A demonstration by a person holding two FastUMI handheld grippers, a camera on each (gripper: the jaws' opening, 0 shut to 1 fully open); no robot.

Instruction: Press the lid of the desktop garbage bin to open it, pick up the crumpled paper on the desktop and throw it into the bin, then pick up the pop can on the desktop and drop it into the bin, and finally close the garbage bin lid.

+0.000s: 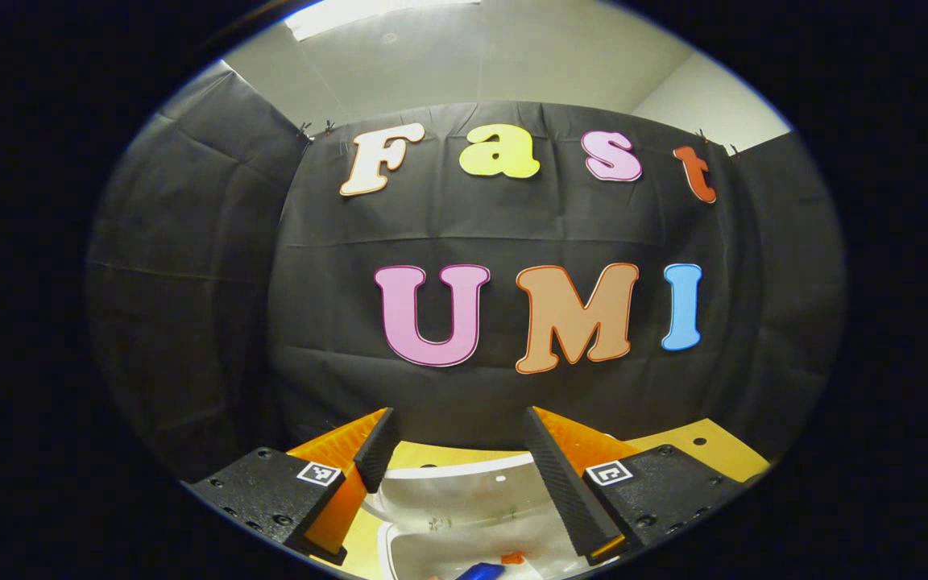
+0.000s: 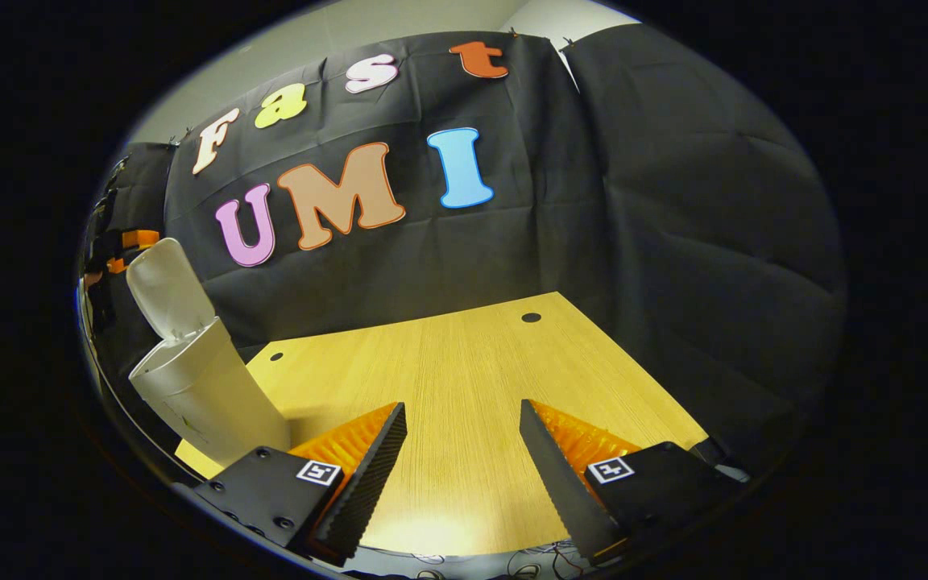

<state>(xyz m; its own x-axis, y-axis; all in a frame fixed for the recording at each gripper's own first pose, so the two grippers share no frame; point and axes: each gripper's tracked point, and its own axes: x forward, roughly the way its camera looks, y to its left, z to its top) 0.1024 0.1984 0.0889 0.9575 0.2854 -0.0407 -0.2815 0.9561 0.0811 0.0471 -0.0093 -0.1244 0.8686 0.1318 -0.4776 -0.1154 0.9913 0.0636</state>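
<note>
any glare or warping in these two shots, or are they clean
Right gripper view: a bright glare patch on the wooden table near the bottom, and fisheye bend leans the open garbage bin. Left gripper view: booth wall folds bow outward, ceiling strip blown out; both views sharp.

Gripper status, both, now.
Left gripper: open, holding nothing, above the open bin.
Right gripper: open, holding nothing, over the table.

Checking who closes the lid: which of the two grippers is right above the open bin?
The left gripper: the open bin lies directly beneath its spread fingers. The right gripper hovers over bare table, bin off to its side.
</note>
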